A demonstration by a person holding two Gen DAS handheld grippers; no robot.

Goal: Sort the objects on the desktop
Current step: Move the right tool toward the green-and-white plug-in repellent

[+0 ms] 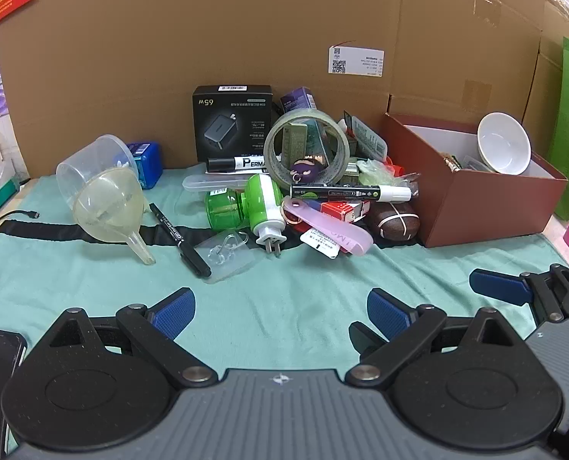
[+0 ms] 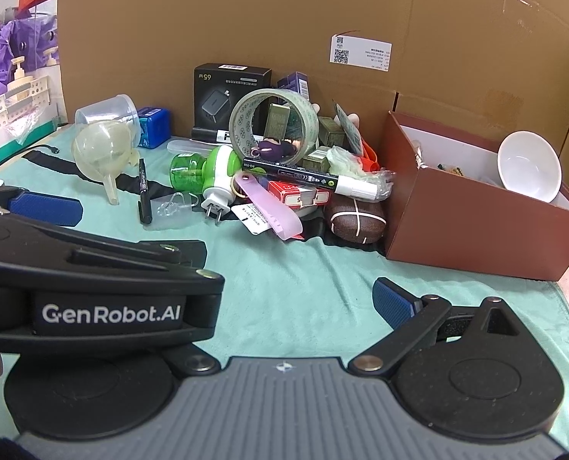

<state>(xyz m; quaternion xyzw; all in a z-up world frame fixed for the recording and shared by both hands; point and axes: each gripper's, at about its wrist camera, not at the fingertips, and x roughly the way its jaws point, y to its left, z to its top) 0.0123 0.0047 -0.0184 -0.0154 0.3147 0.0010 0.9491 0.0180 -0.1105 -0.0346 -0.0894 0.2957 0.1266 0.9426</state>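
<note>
1. A heap of small desk items lies on a mint-green cloth (image 1: pixel 284 280), just left of an open brown box (image 1: pixel 472 199).
2. In the heap, a clear tape roll (image 1: pixel 307 149) stands on edge; a green-and-white plug-in device (image 1: pixel 253 207) lies in front of it, prongs toward the camera.
3. A black-and-white marker (image 1: pixel 351 193) lies across the heap, nearer the brown box.
4. A clear funnel (image 1: pixel 110 207) and a thin black pen (image 1: pixel 179 239) lie far left of the box.
5. A white bowl (image 2: pixel 529 170) leans inside the brown box.
6. The left gripper (image 1: pixel 280 312) hovers wide apart, holding nothing.
7. In the right wrist view the left gripper's body covers the right gripper's (image 2: pixel 284 299) left finger; only one blue pad (image 2: pixel 393 304) shows, set far to one side, nothing against it.
</note>
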